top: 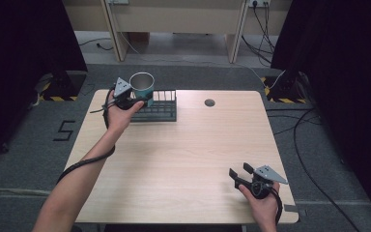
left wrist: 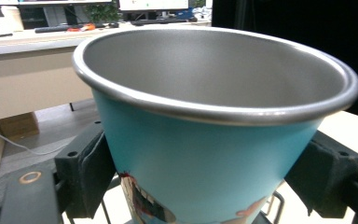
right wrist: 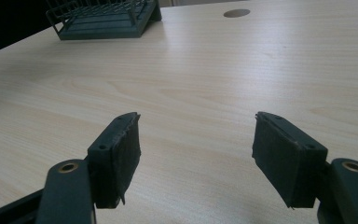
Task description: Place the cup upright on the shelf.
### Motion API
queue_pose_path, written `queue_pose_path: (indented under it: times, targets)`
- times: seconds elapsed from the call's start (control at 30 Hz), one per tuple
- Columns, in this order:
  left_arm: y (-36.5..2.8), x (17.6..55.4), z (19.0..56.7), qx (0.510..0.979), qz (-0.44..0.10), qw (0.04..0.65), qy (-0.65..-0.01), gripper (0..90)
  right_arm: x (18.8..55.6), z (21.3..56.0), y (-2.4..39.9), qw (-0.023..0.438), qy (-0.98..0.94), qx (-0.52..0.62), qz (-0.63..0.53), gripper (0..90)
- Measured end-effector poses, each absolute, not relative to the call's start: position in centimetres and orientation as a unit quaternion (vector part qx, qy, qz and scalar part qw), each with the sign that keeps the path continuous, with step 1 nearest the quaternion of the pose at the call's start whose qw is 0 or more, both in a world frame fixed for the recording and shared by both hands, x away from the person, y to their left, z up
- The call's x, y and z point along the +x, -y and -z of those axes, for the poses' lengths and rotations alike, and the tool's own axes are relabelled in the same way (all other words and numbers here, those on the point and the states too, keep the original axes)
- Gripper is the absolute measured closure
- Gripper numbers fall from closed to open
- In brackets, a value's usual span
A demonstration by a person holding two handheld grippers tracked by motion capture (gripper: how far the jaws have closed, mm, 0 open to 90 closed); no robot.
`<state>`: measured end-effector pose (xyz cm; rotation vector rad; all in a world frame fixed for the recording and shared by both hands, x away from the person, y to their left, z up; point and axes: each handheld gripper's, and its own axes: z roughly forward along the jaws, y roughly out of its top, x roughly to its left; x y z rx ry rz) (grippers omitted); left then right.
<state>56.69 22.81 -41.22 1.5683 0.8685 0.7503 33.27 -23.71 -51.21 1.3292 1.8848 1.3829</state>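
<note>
The tabletop [top: 188, 159] is of light wood with a fine grain, and it has a small round hole [top: 209, 102] near its far edge. Most of its surface is bare.

At the far left part of it stands a dark green wire rack [top: 158, 107] with thin upright bars and a flat base. In the right gripper view the same rack [right wrist: 105, 18] lies far at the upper left.

The cup [top: 142, 86] is at the left end of the rack, over it; I cannot tell if it touches the rack. It is a metal cup, wider at the top than below, with a rolled silver rim and a dull grey inside. The outside of the cup [left wrist: 200, 154] is light blue, with a coloured picture low on the wall, partly cut off.

The left claw [top: 136, 100] grips the cup, one black pad pressing each side of the blue wall.

The right claw [top: 240, 170] is at the near right corner, low over the tabletop, with its jaws spread apart and nothing between them.
</note>
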Motion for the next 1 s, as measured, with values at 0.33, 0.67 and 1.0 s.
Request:
queue_pose_path:
  times: [0.33, 0.67, 1.0]
  targets:
    - [-22.6, 58.8, 41.8, 0.658, -0.323, 0.554, -0.395, 16.5, 33.3, 51.2, 23.7, 0.223, -0.683, 0.482, -0.502, 32.5]
    - [-22.0, 59.8, 43.0, 0.658, -0.327, 0.543, -0.407, 16.4, 33.3, 51.2, 23.7, 0.222, -0.682, 0.482, -0.503, 32.5]
    - [-21.7, 60.3, 43.9, 0.659, -0.329, 0.532, -0.417, 16.4, 33.3, 51.2, 23.6, 0.231, -0.684, 0.471, -0.507, 32.3]
